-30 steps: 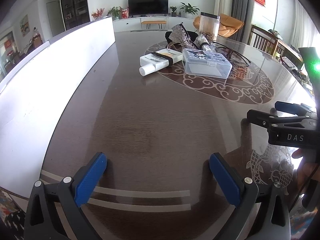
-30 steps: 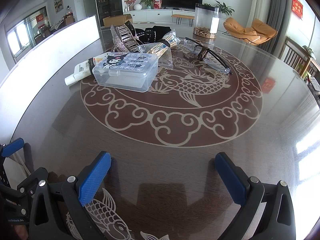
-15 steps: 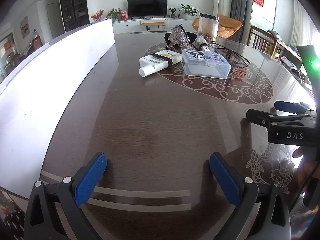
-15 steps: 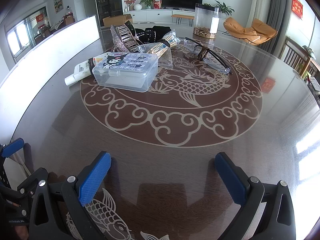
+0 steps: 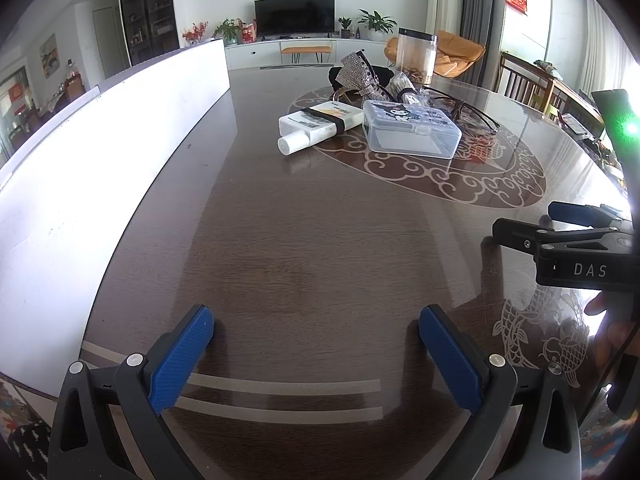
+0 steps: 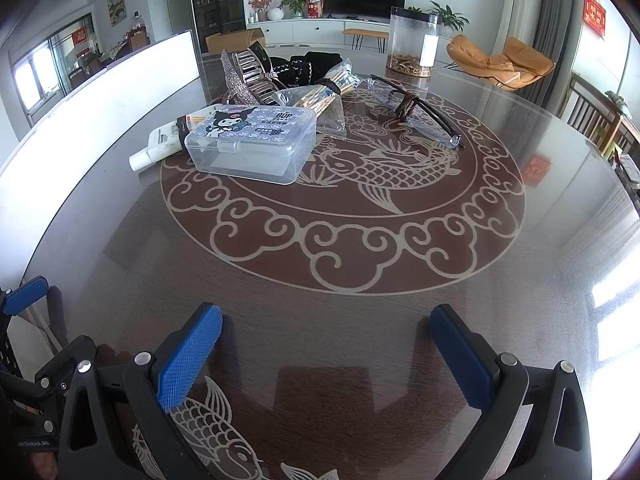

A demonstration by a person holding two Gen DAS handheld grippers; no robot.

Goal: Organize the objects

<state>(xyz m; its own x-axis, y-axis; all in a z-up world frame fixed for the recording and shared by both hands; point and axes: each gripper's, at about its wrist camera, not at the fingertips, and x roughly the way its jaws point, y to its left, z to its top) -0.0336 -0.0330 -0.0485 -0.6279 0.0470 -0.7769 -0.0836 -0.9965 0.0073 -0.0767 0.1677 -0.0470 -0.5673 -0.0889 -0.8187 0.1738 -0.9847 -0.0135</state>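
A clear plastic box with a cartoon lid lies on the round dark table. Beside it lie a white tube, a glittery hair clip, a bag of sticks, a black cloth and glasses in a clear sleeve. My left gripper is open and empty over bare table near the front edge. My right gripper is open and empty, well short of the pile. It also shows at the right of the left wrist view.
A clear jar stands at the far side of the table. A long white board runs along the table's left side. Chairs stand at the right. The table edge is just below both grippers.
The left wrist view has shifted slightly, the pile now sitting a little lower and nearer. The right gripper has not moved. Both stay open.
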